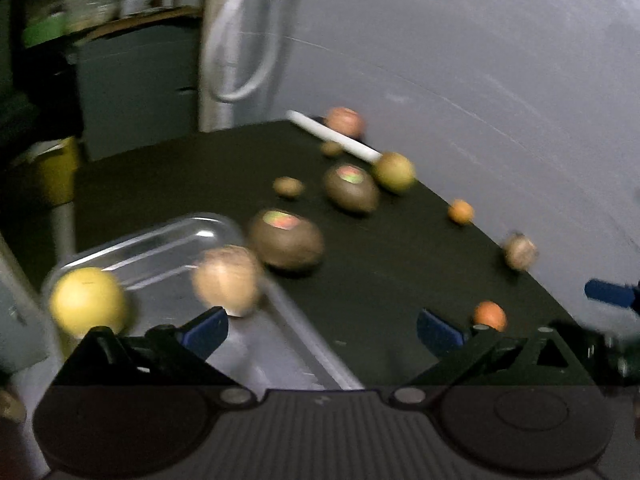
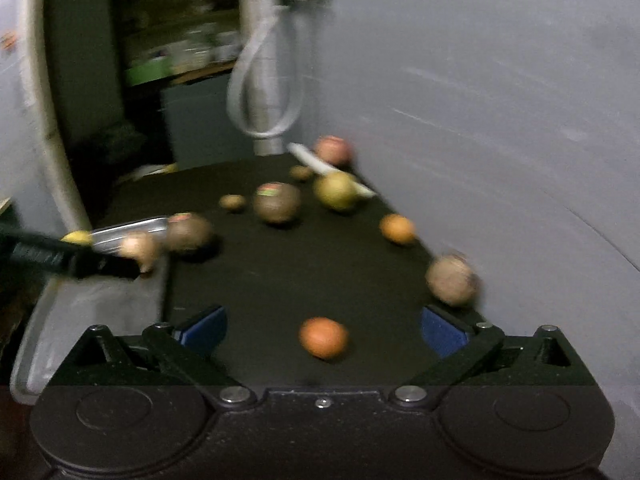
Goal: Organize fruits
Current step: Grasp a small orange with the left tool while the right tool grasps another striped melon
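Both views are motion-blurred. My left gripper [image 1: 322, 332] is open and empty, over the near edge of a clear tray [image 1: 172, 236]. In the tray lie a yellow fruit [image 1: 88, 300] and a pale tan fruit [image 1: 228, 278]. My right gripper [image 2: 324, 330] is open, with a small orange fruit [image 2: 323, 338] on the black table between its fingers, untouched. Two brown avocados with stickers [image 1: 286, 244] [image 1: 351, 189], a green fruit [image 1: 394, 171], a reddish fruit [image 1: 345, 121] and small oranges [image 1: 460, 211] [image 1: 490, 315] lie on the table [image 1: 400, 264].
A white stick [image 1: 334, 135] lies at the far table edge. A grey wall [image 1: 480, 60] runs along the right. A rough tan ball [image 2: 452, 279] sits near the right edge. The left gripper's arm [image 2: 60, 256] shows in the right wrist view. A white cable loop [image 2: 264, 92] hangs behind.
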`<act>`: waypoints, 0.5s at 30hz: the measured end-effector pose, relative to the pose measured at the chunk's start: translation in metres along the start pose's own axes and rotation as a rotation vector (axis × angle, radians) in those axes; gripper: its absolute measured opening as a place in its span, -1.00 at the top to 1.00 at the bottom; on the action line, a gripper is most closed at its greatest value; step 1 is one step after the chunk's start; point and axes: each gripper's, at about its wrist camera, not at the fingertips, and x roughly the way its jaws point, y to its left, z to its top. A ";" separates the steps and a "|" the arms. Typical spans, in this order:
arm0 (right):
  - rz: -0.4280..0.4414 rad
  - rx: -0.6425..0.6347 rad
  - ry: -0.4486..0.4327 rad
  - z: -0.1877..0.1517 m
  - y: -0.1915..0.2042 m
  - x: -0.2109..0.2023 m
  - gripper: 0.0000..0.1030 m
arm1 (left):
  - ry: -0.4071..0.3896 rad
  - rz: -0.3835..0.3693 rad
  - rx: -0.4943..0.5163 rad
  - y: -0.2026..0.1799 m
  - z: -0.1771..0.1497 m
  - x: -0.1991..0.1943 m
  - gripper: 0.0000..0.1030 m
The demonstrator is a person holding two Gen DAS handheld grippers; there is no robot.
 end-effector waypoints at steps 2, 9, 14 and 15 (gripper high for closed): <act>-0.037 0.065 0.014 -0.004 -0.019 -0.001 -0.99 | 0.015 -0.029 0.042 -0.017 -0.004 0.007 -0.99; -0.125 0.233 0.057 -0.018 -0.064 0.003 -0.99 | 0.068 -0.099 0.173 -0.073 -0.017 0.037 -0.99; -0.135 0.281 0.075 -0.017 -0.076 0.018 -0.99 | 0.078 -0.126 0.243 -0.105 -0.021 0.056 -0.99; -0.138 0.286 0.080 -0.016 -0.078 0.023 -0.99 | 0.078 -0.126 0.254 -0.111 -0.021 0.059 -0.99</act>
